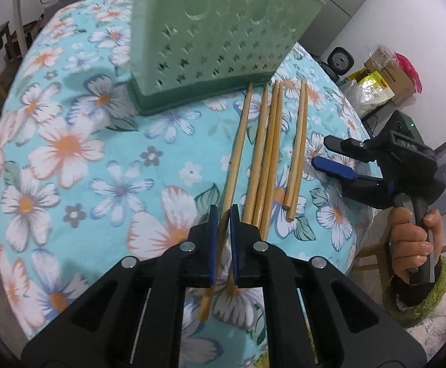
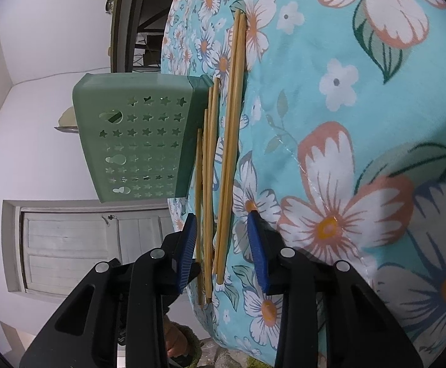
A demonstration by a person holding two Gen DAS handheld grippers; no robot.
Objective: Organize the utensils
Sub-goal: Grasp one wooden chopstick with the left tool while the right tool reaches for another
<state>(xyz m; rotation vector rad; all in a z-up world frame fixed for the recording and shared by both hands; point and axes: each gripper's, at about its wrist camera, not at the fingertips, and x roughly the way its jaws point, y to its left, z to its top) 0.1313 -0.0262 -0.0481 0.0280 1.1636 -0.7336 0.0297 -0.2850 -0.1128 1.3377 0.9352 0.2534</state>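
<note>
Chopstick [image 1: 234, 165] pinched betw. left tongs [image 1: 223, 217], near holder [image 1: 210, 40].

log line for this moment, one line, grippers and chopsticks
left gripper: shut on chopstick | right gripper: open beside loose chopsticks | green holder: upright on table

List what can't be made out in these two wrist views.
- Green holder inside: left wrist view cuts off its top and blurs it; right wrist view shows only its perforated wall.
- Near end of the chopstick in the left claw: partly hidden behind the claw's body.
- Right claw: pads straddle chopsticks; contact unclear from either view.
</note>
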